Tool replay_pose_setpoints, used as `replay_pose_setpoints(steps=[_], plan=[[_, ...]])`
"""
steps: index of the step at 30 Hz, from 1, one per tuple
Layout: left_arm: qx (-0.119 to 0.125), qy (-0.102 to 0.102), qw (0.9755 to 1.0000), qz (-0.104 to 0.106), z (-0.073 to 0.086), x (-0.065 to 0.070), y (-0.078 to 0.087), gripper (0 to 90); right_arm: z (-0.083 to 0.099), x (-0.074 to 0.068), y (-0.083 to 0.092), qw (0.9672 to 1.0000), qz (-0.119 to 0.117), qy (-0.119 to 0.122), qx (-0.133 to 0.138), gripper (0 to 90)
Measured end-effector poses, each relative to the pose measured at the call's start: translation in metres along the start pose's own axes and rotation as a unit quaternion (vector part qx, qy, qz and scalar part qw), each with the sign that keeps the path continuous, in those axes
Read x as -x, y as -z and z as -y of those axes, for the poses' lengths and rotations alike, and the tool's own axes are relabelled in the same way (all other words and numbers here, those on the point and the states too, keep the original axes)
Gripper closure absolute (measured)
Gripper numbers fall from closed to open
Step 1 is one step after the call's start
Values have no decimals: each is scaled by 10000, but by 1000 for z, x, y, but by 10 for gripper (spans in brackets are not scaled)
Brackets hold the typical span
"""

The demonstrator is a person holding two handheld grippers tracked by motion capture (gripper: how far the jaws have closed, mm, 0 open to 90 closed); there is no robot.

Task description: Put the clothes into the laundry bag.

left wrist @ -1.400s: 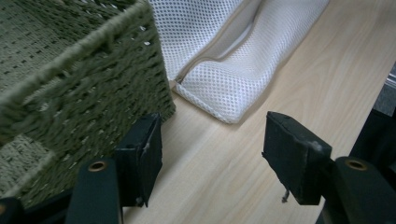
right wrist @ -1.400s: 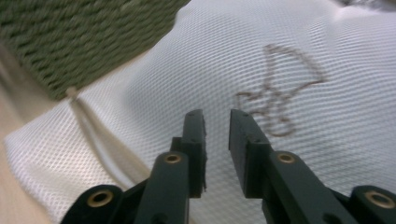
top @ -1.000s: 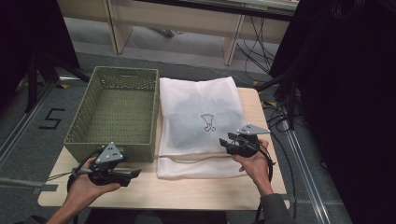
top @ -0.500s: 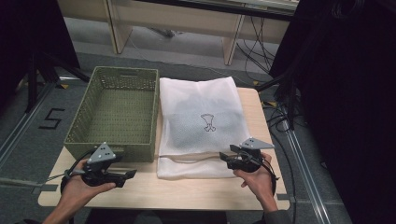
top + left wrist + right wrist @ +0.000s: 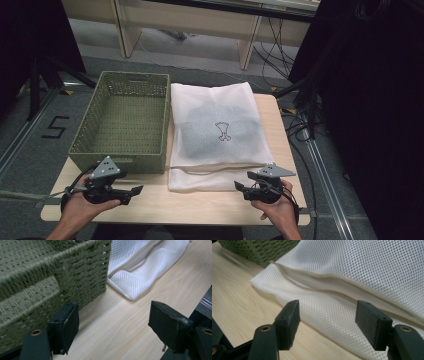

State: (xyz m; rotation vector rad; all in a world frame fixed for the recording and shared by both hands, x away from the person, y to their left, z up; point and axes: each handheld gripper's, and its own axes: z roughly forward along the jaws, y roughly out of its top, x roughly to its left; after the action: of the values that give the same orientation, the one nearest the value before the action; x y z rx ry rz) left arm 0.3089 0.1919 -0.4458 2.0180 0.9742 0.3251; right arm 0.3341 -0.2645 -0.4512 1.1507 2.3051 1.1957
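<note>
A white mesh laundry bag (image 5: 220,135) lies flat on the wooden table (image 5: 210,205), with something dark inside and a small printed mark on top. Beside it on the left stands an empty green woven basket (image 5: 125,120). My left gripper (image 5: 136,190) hovers open at the table's front left, just before the basket's near wall (image 5: 50,290); its jaws have just been opening, nothing between them. My right gripper (image 5: 241,189) stands open at the bag's front right corner, aimed at the bag's near edge (image 5: 329,307); its jaws have just been opening too, with nothing gripped.
The bag's zipped seam (image 5: 317,280) runs along its near side. Bare table shows along the front edge between the two hands. Cables (image 5: 295,125) and dark equipment crowd the floor to the right, and desk legs (image 5: 250,45) stand behind the table.
Both hands have drawn back toward the table's front edge. The right gripper came off the bag's near right part and its jaws opened wider; the left gripper's jaws also spread a little.
</note>
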Motion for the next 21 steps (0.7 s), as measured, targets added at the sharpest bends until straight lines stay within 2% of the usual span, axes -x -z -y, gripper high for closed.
replay_pose_setpoints(steps=[1,2,3,5,6,7,8,9,10,11,12,13,14,16,21], plan=[[-19,-12,10000,-5,0,1,0,241,1,-1,3,9999,49,-19,-87,371],[-52,17,10000,10,1,2,0,241,2,-4,3,9999,52,-129,-63,370],[17,-19,10000,-28,2,3,0,241,3,-5,4,9998,22,-176,-103,368],[-57,-4,10000,4,3,5,0,241,7,-3,5,10000,11,-15,-59,364],[-53,-5,10000,-9,4,6,0,241,8,-6,7,9998,-10,-142,-109,360],[-27,-20,10000,-51,4,7,0,241,9,-6,8,9998,9,-140,-149,359],[-48,-46,10000,-29,4,7,0,241,11,-4,9,10000,5,-46,-74,359],[-33,-82,9999,-47,5,7,0,241,12,-5,9,9999,26,-112,-93,357],[-79,-124,9999,-39,4,6,0,241,13,-4,11,9998,58,-53,-160,356],[-63,-94,9999,-25,4,6,0,241,13,-5,12,9997,69,-148,-184,354],[-76,-51,10000,-24,4,6,0,241,13,-3,11,9999,46,-97,-131,351],[-81,-36,10000,-24,4,6,0,241,14,-4,11,9998,128,-79,-98,350],[-70,-42,10000,-26,5,6,0,241,13,-2,11,9998,159,37,-106,350],[-83,-38,10000,-29,5,6,-1,241,13,-4,11,9997,101,-136,-150,350],[-83,-63,9999,-32,4,6,-1,242,13,-3,10,9998,117,-60,-174,347]])
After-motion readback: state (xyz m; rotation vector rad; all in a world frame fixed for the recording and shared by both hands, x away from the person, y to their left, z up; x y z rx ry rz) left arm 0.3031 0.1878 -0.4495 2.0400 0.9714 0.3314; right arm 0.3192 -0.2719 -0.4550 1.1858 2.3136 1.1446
